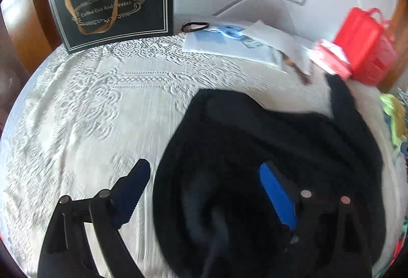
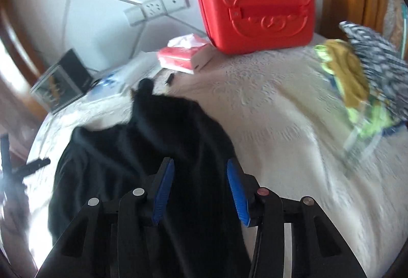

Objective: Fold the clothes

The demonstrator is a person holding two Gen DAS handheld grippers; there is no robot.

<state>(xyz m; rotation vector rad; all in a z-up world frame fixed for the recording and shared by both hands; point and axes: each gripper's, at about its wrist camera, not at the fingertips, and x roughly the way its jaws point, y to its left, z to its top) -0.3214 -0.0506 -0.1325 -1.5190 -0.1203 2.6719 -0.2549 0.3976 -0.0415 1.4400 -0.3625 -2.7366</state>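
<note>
A black garment (image 1: 267,150) lies crumpled on the white lace cloth (image 1: 102,104) of the table. My left gripper (image 1: 204,170) is wide open just above the garment's near left edge, one finger over the cloth, one over the fabric. In the right wrist view the same black garment (image 2: 142,150) spreads to the left and below. My right gripper (image 2: 200,165) is open with black fabric lying between its blue pads (image 2: 238,193); the jaws do not pinch it.
A dark gift bag (image 1: 114,4) stands at the back left. Papers (image 1: 237,43), a hair tie (image 1: 195,27), a red tissue box (image 2: 186,53) and a red case (image 2: 257,10) stand at the back. A pile of coloured clothes (image 2: 357,73) lies at the right.
</note>
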